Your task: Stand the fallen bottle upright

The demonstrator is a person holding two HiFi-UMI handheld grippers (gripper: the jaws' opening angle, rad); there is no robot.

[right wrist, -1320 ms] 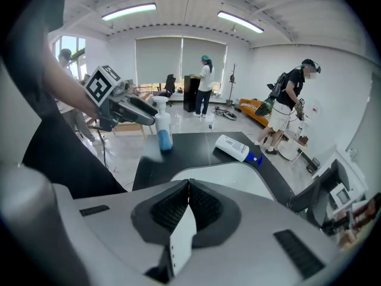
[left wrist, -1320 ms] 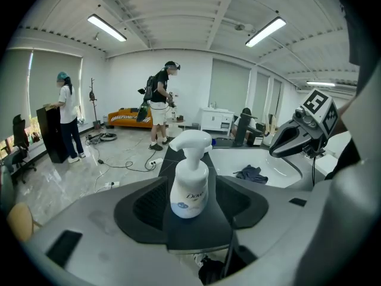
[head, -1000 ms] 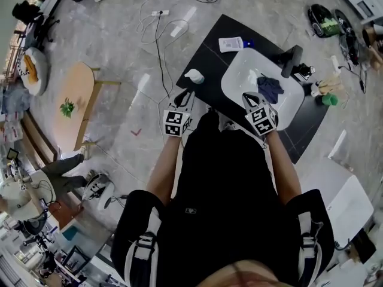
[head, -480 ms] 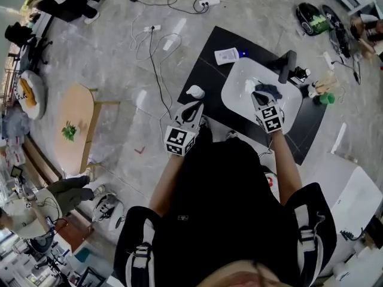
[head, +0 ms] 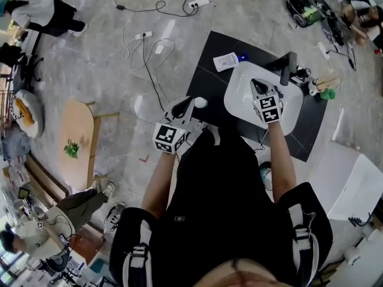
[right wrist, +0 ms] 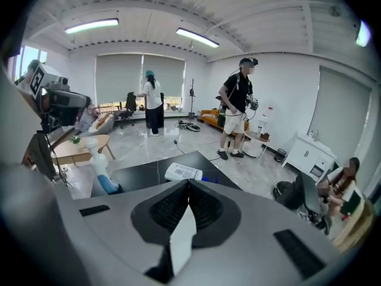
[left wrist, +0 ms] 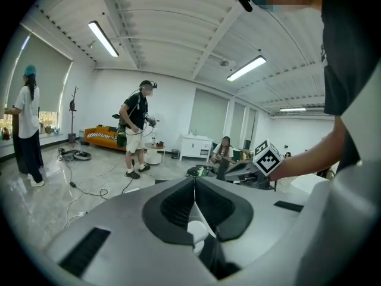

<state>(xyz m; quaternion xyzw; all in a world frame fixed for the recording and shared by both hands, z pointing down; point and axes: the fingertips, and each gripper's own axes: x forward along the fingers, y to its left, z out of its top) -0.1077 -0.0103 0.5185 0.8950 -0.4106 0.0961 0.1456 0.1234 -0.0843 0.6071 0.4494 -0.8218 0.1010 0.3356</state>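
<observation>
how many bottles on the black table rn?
2. One white bottle stands upright at the left corner of the table; one white, blue-capped bottle lies flat at its far edge. Small items beyond the sink are too small to identify, so more may be there.

On the worktop (head: 206,70), a packet (head: 225,61) lies at the basin's (head: 233,100) 11 o'clock; a bottle (head: 200,103) stands at its 9 o'clock, near the worktop's edge.

**Closed jaws above a black table**

The right gripper (right wrist: 189,186) has its two jaws pressed together. Beyond them on the black table (right wrist: 143,170), a white bottle (right wrist: 100,168) with a blue base stands upright at the left. A white labelled packet (right wrist: 183,172) lies flat near the middle. Farther back stand a person in a black top (right wrist: 237,109) and another in white (right wrist: 152,103).
</observation>
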